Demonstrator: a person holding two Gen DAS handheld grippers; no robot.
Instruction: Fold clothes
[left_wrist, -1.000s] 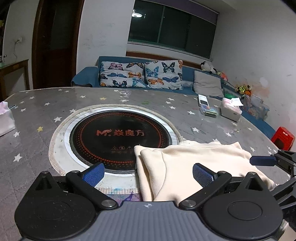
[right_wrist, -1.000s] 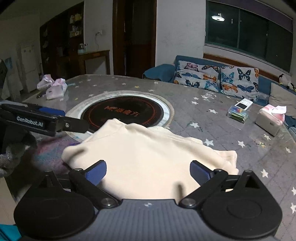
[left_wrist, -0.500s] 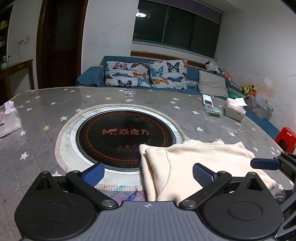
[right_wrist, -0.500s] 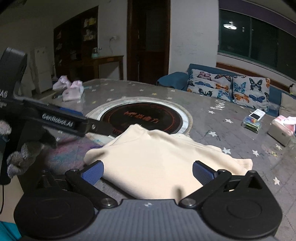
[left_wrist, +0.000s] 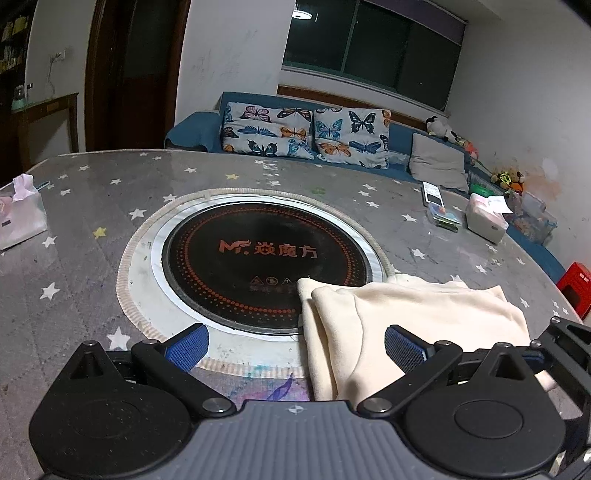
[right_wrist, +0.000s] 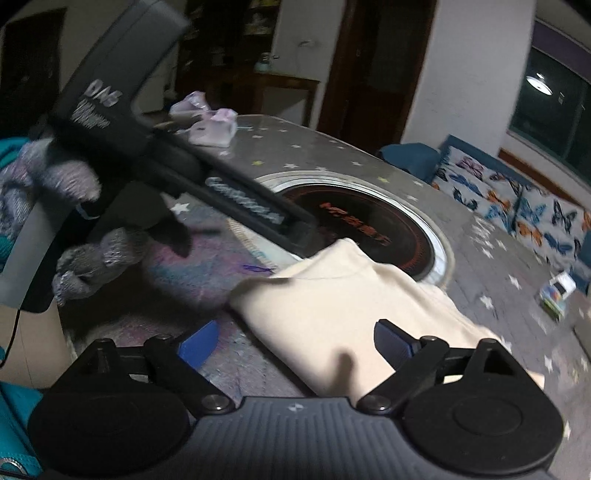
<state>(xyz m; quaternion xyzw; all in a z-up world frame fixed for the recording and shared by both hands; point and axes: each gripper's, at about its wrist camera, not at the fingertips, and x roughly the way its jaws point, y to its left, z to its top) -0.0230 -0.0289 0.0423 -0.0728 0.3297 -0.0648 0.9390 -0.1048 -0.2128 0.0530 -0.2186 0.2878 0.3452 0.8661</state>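
1. Grey, star-printed cloth covers the round table (left_wrist: 92, 206), which stands in a dim living room before a blue sofa (left_wrist: 400, 134) with butterfly cushions (left_wrist: 306, 134).
2. Set into the table's middle is a black round cooktop (left_wrist: 266, 254) with orange lettering and a pale metal ring around it.
3. A cream garment (left_wrist: 406, 314), folded into a thick, roughly rectangular bundle, lies on the near side of the table, its far left corner overlapping the edge of the cooktop.
4. The left gripper (left_wrist: 293, 345) hangs low over the near edge of the table with its jaws spread wide; the blue pad of its right finger is over the garment, the left one over the cooktop's rim, and nothing is pinched.
5. The right gripper (right_wrist: 295, 341) has jaws that have just been closing a little yet stand wide apart; the garment's near edge lies between them, and the pads do not press it.
6. In the right wrist view a grey knitted glove (right_wrist: 70, 221) grips the left tool's handle, blurred.
7. A pink tissue pack (left_wrist: 20, 218) sits at the table's left edge; a white box (left_wrist: 485, 218) and a remote control (left_wrist: 433, 194) lie far right.
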